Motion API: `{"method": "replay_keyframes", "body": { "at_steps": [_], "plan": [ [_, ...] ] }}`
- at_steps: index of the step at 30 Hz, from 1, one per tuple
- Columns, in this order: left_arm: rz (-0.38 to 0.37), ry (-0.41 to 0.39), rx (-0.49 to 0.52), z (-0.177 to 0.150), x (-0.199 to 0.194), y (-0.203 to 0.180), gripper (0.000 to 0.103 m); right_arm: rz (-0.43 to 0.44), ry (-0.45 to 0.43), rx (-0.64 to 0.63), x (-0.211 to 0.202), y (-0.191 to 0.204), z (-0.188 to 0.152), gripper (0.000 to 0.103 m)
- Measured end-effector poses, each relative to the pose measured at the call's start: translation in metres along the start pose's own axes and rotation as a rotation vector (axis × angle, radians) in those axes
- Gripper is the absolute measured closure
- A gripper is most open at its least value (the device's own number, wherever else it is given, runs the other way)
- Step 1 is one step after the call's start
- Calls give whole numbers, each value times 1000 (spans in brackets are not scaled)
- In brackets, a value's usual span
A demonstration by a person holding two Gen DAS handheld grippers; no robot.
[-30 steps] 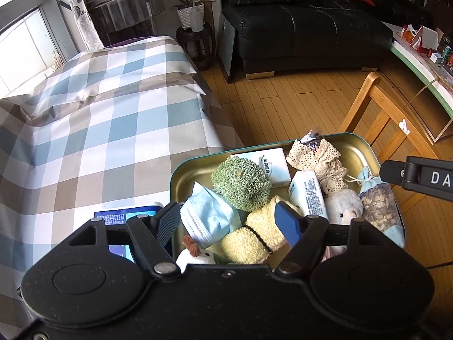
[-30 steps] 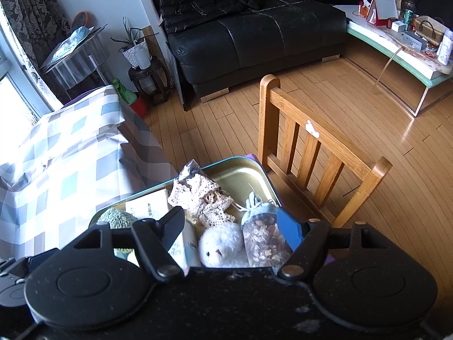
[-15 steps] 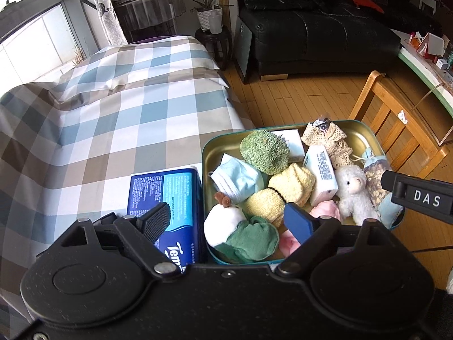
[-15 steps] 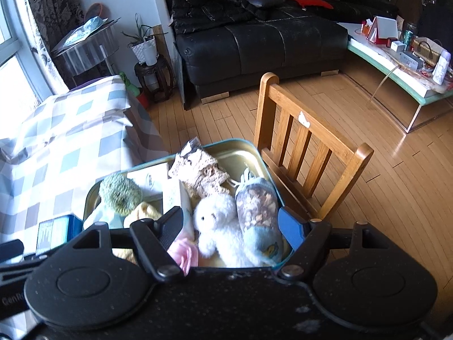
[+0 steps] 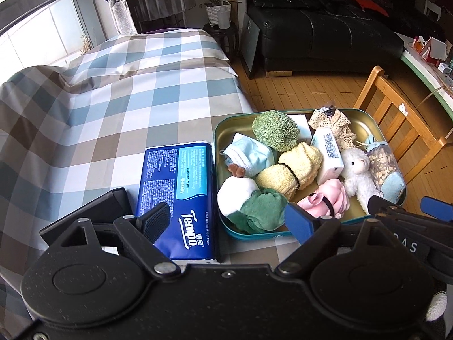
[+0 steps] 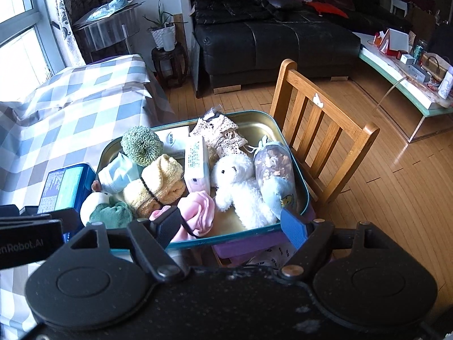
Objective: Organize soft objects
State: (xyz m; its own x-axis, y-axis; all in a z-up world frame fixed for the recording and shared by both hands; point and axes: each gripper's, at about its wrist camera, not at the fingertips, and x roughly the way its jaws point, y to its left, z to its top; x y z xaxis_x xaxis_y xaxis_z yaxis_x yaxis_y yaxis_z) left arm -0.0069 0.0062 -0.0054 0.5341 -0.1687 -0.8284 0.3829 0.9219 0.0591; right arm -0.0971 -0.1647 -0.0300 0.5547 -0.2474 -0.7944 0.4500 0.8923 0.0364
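Note:
A teal-rimmed gold tin tray [image 5: 254, 233] sits on the checked tablecloth [image 5: 113, 107], filled with soft things. It holds a green scrubby ball [image 5: 274, 130], a face mask [image 5: 249, 155], a rolled yellow towel [image 5: 288, 170], a white plush lamb [image 6: 237, 181], a pink cloth [image 6: 198, 212], a lace cloth [image 6: 220, 136], a sachet [image 6: 274, 170] and a white-and-green plush [image 5: 243, 201]. A blue Tempo tissue pack [image 5: 175, 187] lies left of the tray. My left gripper [image 5: 226, 221] hangs open over the tray's near edge, holding nothing. The jaws of my right gripper [image 6: 232, 225] are opening above the tray's near rim [image 6: 249, 112], gripping nothing.
A wooden chair [image 6: 320, 124] stands right behind the tray. Beyond it are wood floor, a black sofa [image 6: 269, 36] and a glass-topped low table [image 6: 405, 85]. Something purple [image 6: 246, 245] lies under the tray's near corner. A plant stand [image 5: 220, 28] is at the table's far end.
Both grippers have drawn back from the tray toward the near side, so the whole tray and the Tempo pack now show. The left jaws have spread wider, and the right jaws slightly.

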Motion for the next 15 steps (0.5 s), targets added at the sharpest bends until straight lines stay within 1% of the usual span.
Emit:
{"method": "replay_keyframes", "body": {
  "at_steps": [4,8,15],
  "plan": [
    [15,6,-13,-2,1,4,18,-6,5,-3,3,1,1,25],
    [50,-1,-10,-6,3,4,18,-7,11,3,4,0,1,25],
    [51,19,2,-9,9,1,17,-7,18,1,7,1,1,24]
  ]
}}
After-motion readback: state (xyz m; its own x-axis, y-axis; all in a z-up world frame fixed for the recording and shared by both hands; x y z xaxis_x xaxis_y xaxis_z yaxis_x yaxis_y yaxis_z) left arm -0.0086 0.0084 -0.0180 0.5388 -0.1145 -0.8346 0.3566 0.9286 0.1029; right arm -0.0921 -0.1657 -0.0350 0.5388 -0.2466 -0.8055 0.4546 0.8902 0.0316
